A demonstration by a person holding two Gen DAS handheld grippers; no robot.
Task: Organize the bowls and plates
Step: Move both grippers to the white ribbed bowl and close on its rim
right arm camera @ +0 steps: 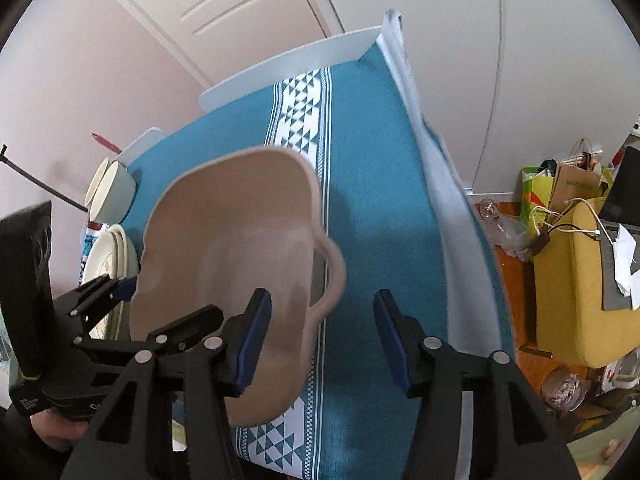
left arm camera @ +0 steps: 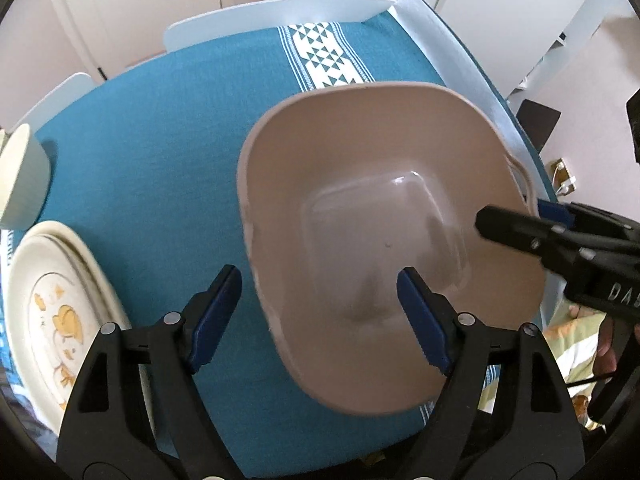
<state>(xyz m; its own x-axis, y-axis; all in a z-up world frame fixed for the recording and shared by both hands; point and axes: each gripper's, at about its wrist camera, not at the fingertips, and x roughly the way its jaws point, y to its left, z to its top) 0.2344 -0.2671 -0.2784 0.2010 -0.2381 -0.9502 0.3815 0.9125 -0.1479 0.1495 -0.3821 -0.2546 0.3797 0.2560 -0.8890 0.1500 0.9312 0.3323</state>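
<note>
A beige basin [left arm camera: 360, 184] with side handles sits on the teal tablecloth [left arm camera: 160, 140]. My left gripper [left arm camera: 320, 276] is open across the basin's near-left rim, one finger over the cloth and one inside the basin, with neither pad touching it. My right gripper [right arm camera: 322, 296] is open astride the basin's right handle [right arm camera: 334, 272], also without touching. Each gripper shows in the other's view: the right gripper [left arm camera: 520, 216] at the basin's right rim, the left gripper [right arm camera: 160, 304] at its left rim. A stack of cream plates [left arm camera: 52, 312] [right arm camera: 114, 248] lies to the left, with cream bowls [left arm camera: 22, 176] [right arm camera: 112, 192] behind it.
White chair backs [left arm camera: 280, 12] stand at the table's far side. The table's right edge [right arm camera: 452, 216] drops to a floor cluttered with a yellow box [right arm camera: 572, 280], paper bags [right arm camera: 568, 184] and glass jars [right arm camera: 564, 388]. A hand [right arm camera: 56, 428] holds the left gripper.
</note>
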